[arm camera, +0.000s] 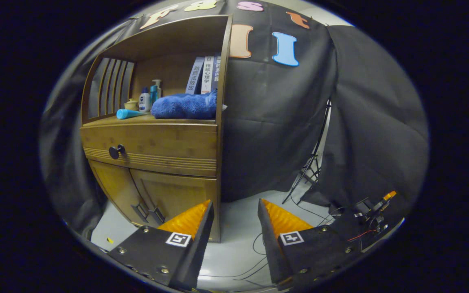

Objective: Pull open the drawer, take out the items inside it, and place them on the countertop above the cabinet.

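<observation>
A wooden cabinet (157,171) stands ahead and to the left of my fingers. Its drawer (153,146) is closed, with a dark round knob (116,151) near its left end. On the countertop (104,120) above the drawer lie a folded blue towel (185,106), a light-blue tube (128,114), a small jar (130,104) and two bottles (150,97). My gripper (234,203) is open and holds nothing. It hangs well short of the cabinet, off its right front corner, far from the knob.
Books (204,75) lean at the back of the shelf. Two lower cabinet doors with handles (149,213) sit under the drawer. A light stand (314,158), cables (259,248) on the pale floor and a clamp device (373,211) lie to the right.
</observation>
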Motion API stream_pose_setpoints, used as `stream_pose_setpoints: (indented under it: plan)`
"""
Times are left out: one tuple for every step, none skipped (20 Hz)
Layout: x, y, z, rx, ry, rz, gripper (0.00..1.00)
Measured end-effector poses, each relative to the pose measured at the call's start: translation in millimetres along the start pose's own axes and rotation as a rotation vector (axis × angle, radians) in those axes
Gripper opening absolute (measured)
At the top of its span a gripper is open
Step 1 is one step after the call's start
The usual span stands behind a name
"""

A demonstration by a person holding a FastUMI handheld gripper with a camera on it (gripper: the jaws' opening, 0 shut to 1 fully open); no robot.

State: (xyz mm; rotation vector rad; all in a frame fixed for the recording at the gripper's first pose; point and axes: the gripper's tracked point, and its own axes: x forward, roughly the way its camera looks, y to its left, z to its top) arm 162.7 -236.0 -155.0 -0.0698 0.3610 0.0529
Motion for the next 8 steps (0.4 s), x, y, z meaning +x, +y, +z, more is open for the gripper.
stream_pose_setpoints:
  plan:
    - [0.1, -0.1, -1.4, 0.001, 0.002, 0.002, 0.65]
    - [0.5, 0.4, -1.5, 0.0, 0.002, 0.004, 0.65]
    - [1.1, 0.9, -1.4, -0.001, 0.003, 0.007, 0.65]
    - [1.0, 0.5, -0.5, -0.003, -0.002, 0.008, 0.65]
    - [0.5, -1.2, -1.1, -0.002, -0.005, 0.008, 0.65]
    - [-0.1, -2.5, -1.2, 0.001, -0.009, 0.006, 0.65]
    - [-2.2, -4.1, -2.1, 0.002, -0.014, 0.004, 0.65]
    - [-4.7, -5.0, -1.5, -0.001, -0.02, 0.006, 0.65]
